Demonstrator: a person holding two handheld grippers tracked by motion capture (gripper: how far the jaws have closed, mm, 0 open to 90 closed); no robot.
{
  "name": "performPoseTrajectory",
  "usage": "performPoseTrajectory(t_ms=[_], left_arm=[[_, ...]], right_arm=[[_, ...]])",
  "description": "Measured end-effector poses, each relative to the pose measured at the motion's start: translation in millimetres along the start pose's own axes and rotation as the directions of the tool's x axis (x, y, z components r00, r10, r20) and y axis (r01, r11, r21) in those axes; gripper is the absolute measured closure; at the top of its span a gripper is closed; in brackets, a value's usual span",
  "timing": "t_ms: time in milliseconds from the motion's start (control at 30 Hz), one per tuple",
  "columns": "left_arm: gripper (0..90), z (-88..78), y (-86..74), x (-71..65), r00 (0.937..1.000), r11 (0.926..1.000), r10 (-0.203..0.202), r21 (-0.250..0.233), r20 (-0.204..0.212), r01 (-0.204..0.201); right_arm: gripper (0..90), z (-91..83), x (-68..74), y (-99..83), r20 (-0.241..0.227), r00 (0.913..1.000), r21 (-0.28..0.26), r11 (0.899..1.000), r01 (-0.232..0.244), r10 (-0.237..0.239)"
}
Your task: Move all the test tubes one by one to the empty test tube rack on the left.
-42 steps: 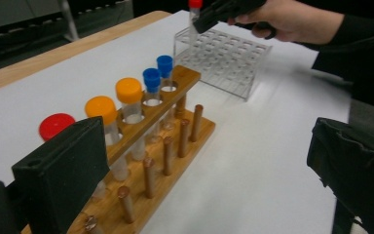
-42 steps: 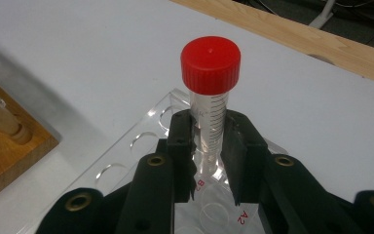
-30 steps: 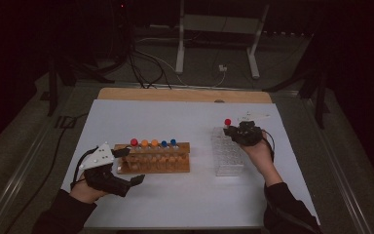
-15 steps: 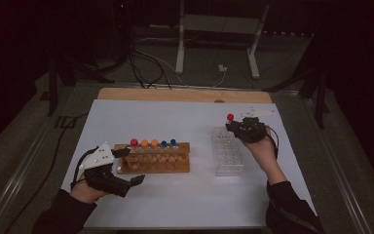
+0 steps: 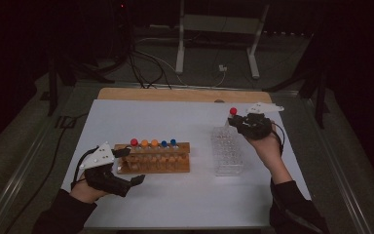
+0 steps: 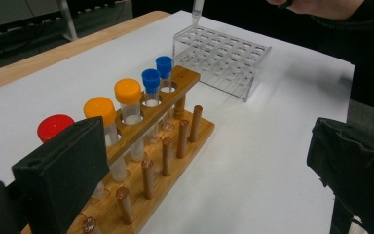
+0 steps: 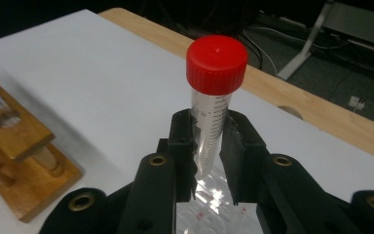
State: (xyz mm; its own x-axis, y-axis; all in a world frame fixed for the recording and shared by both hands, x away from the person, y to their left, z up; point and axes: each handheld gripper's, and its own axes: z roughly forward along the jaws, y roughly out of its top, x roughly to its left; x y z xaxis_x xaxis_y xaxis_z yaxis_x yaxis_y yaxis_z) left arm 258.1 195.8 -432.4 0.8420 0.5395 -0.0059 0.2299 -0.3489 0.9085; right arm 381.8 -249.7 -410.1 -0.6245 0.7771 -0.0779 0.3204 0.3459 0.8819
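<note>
Black tongs (image 7: 209, 146), brass-ringed screw holes behind jaws; grey three-cornered plates atop; black cables trailing rearward; dark long sleeves (image 5: 292, 207).

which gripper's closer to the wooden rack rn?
Left. The left gripper sits open around the wooden rack's left end; the right gripper is across the table above the clear rack, holding a red-capped tube.

graduation marks on red-capped tube (image 7: 213, 117), numerals too blurred to read
</note>
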Motion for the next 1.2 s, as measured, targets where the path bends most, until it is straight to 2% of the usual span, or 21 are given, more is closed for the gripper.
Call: performPoseTrajectory(t_ms=[267,500,733,900,1100,1200], left_arm=[[2.0,-0.3,1.6,-1.4,1.0000,1.0000,-0.005,-0.006,0.008,0.005],[2.0,0.2,2.7,-3.0,0.9999,1.0000,0.002,-0.008,0.012,-0.002],[2.1,1.8,4.5,-6.1,0.9997,1.0000,0.009,-0.003,0.024,-0.008],[2.0,3.7,6.4,-8.8,0.9992,0.9999,0.011,0.006,0.039,-0.012],[2.1,6.8,8.2,-12.7,0.9985,0.9997,0.023,0.007,0.050,-0.024],[2.1,9.7,9.0,-14.0,0.9976,0.9998,0.017,0.011,0.068,-0.018]], right_arm=[[74.9,-8.2,12.4,8.2,-0.040,0.9991,-0.027,1.000,0.013,-0.014],[74.8,-9.5,33.1,9.3,-0.092,0.9949,-0.033,0.999,0.038,-0.041],[74.8,-7.2,51.6,1.6,-0.150,0.9873,-0.022,0.999,0.049,-0.052],[74.8,-5.6,64.2,-7.5,-0.195,0.9788,-0.008,0.998,0.061,-0.061],[74.8,-4.4,75.0,-15.6,-0.226,0.9718,0.013,0.997,0.072,-0.067],[74.8,-4.4,80.1,-20.0,-0.237,0.9686,0.019,0.996,0.083,-0.076]])
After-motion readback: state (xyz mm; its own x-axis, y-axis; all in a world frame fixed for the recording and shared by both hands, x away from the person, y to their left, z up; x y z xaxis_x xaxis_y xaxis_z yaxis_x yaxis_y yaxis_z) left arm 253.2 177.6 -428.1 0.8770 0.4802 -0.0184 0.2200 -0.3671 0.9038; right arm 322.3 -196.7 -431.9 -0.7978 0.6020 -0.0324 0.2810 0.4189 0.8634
